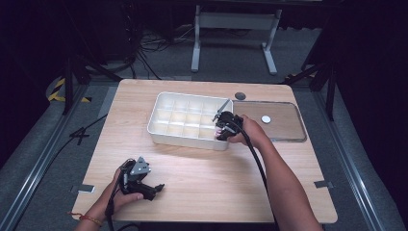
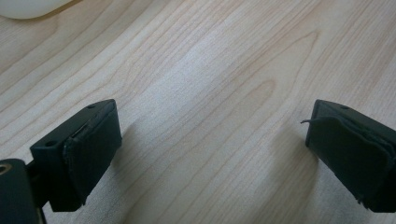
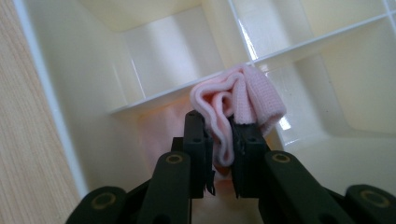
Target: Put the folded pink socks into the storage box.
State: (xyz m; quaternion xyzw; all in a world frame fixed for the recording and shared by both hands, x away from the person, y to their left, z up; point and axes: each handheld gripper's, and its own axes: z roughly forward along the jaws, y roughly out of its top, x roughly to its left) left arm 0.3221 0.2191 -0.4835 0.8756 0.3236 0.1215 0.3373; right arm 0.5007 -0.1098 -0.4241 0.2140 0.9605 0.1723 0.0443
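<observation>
A white divided organizer box (image 1: 163, 127) with several compartments stands on the wooden table. My right gripper (image 1: 221, 131) hangs over its near right corner, shut on a folded pink cloth (image 3: 243, 98). In the right gripper view the cloth bulges out above the jaws, over a corner compartment of the box (image 3: 84, 70). My left gripper (image 1: 156, 188) rests low near the table's front left, held by a hand. Its jaws stand wide apart over bare wood, left gripper (image 2: 210, 149), with nothing between them.
A clear flat lid (image 1: 284, 132) lies right of the box with a small white disc (image 1: 266, 119) on it. A dark round cap (image 1: 240, 96) sits behind it. A white frame's legs (image 1: 195, 48) stand on the floor beyond the table.
</observation>
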